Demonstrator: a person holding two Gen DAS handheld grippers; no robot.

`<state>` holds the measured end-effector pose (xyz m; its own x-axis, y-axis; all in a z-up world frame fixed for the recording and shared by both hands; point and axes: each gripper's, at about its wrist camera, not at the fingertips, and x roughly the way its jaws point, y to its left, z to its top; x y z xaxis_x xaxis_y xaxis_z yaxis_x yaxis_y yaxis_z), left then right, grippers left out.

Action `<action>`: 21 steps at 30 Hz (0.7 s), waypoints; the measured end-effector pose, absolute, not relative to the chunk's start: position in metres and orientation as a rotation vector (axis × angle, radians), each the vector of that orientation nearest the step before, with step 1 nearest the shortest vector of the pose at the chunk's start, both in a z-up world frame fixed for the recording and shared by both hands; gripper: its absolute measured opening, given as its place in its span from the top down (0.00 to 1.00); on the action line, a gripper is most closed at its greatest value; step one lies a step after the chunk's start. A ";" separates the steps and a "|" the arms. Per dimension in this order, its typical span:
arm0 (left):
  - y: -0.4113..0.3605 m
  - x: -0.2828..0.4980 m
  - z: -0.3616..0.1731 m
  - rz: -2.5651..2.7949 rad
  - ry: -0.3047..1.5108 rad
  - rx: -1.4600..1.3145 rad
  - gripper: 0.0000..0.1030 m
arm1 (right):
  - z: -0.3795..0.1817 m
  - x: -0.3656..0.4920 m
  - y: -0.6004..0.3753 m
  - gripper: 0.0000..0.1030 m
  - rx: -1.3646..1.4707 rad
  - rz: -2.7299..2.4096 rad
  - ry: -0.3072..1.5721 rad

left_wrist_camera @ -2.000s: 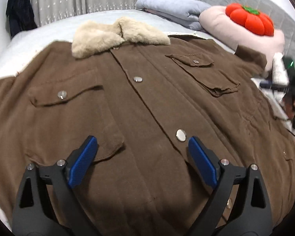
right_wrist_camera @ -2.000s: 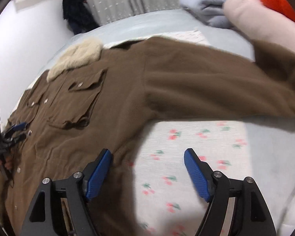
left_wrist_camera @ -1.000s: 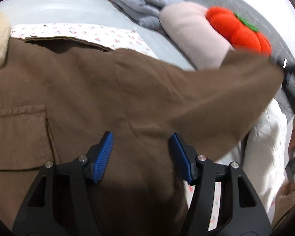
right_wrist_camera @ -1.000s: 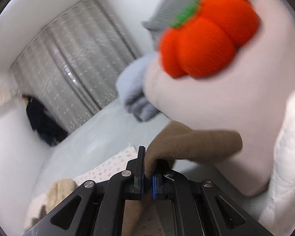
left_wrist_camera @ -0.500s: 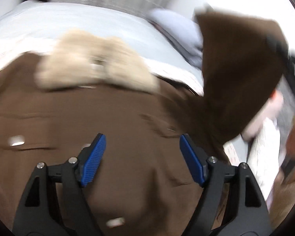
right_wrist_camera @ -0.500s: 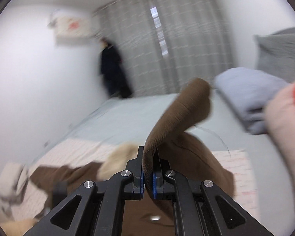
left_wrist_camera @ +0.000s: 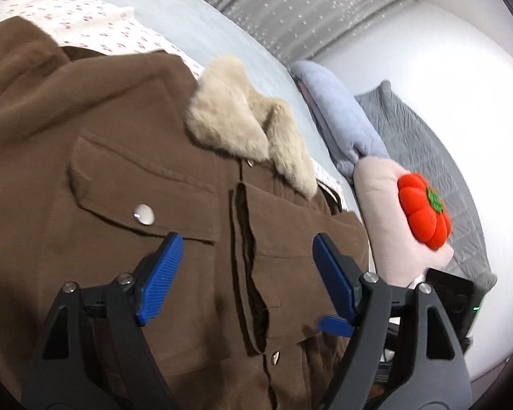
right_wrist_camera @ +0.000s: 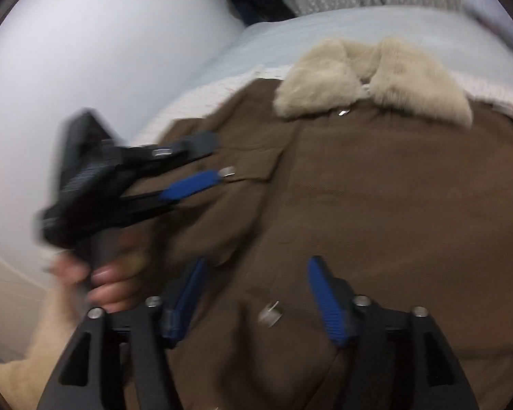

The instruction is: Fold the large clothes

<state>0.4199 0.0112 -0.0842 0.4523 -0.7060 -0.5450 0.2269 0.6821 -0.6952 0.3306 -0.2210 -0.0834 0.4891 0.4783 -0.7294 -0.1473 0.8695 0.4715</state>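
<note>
Bed [left_wrist_camera: 256,51] holds brown jacket [left_wrist_camera: 85,136], sleeve folded across, cream collar [left_wrist_camera: 242,119].

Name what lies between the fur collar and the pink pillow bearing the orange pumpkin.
In the left wrist view, a folded pale blue blanket lies between the fur collar and pink pillow.

The big brown cloth jacket [left_wrist_camera: 126,157] has a fluffy cream fur collar [left_wrist_camera: 246,126] and shiny silver round buttons [left_wrist_camera: 144,214]. Past the blue gripper pads [left_wrist_camera: 160,280] lies a white sheet with tiny red flowers [left_wrist_camera: 85,24]. To the right sits a bright orange pumpkin toy with a green top [left_wrist_camera: 424,212] on a pale pink pillow [left_wrist_camera: 383,212].
</note>
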 end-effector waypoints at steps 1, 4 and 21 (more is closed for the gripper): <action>0.002 0.422 -0.085 -0.623 0.949 -0.556 0.24 | -0.077 0.320 -0.231 0.31 0.403 0.415 0.962; -0.019 0.432 -0.094 -0.606 1.005 -0.468 0.24 | -0.043 0.306 -0.259 0.25 0.361 0.324 0.909; -0.060 0.433 -0.051 -0.331 0.729 -0.193 0.90 | -0.067 0.241 -0.518 0.19 0.786 -0.293 0.709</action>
<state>0.4334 -0.0603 -0.0508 0.6970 -0.3615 -0.6193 0.2286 0.9306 -0.2858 0.2414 -0.5176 -0.0667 0.7345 0.0144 -0.6784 0.4889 0.6821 0.5438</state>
